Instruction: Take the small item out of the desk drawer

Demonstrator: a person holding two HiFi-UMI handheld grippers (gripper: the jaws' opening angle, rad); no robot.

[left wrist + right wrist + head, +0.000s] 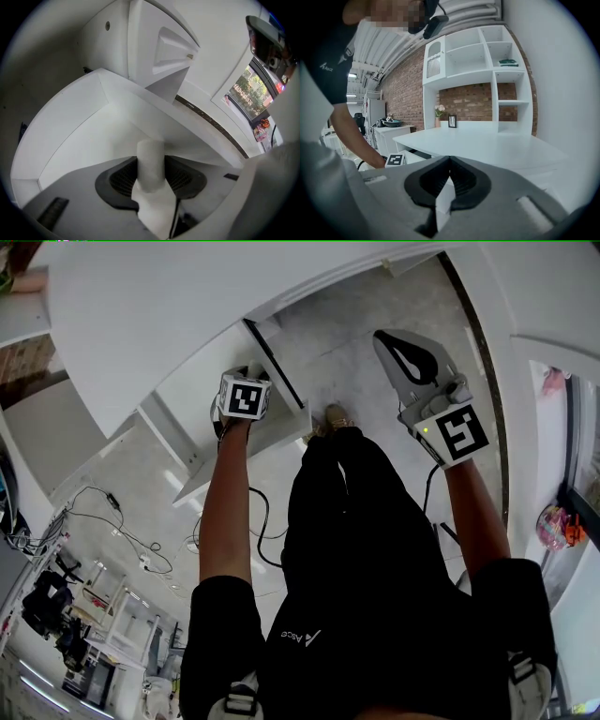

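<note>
The white desk drawer stands pulled out under the white desk. My left gripper reaches down into it; its marker cube hides the jaws in the head view. In the left gripper view a small white cylinder stands upright between the dark pads of the left gripper, which touch it on both sides, with the drawer's white wall behind. My right gripper is held up over the floor to the right, shut and empty. Its jaws meet at the tip in the right gripper view.
The person's black-clad legs and a shoe stand right in front of the drawer. Cables lie on the floor at the left. A white shelf unit rises behind the desk top against a brick wall.
</note>
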